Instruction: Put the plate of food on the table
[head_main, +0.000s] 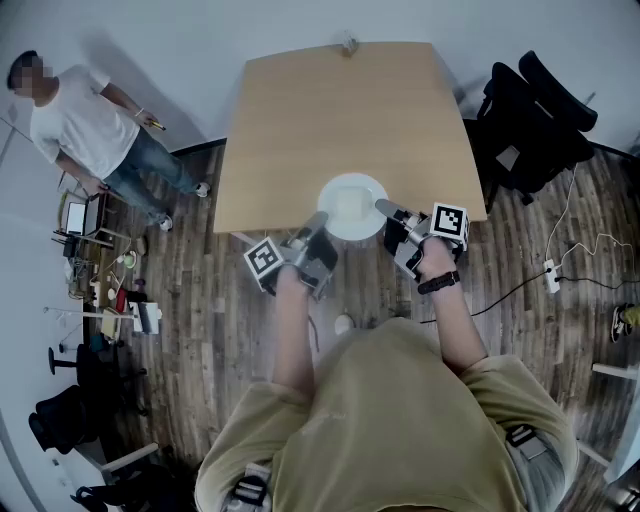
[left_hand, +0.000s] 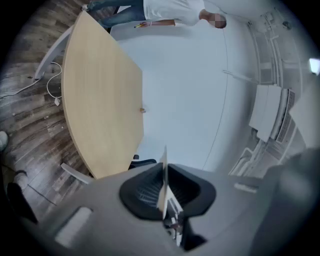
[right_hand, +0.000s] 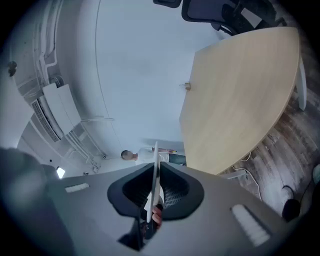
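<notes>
Both reach forward: left gripper and right gripper pinch the plate's edges.

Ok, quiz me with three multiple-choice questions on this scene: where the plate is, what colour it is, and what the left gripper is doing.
1. Where is the plate? A) over the table's near edge B) on the floor C) on the black chair
2. Plate colour? A) red B) white C) black
3. The left gripper is: A) open and empty B) holding a cup C) shut on the plate's rim
Answers: 1 A, the head view shows it there; 2 B, it looks white; 3 C, the rim sits edge-on between its fingers.
</notes>
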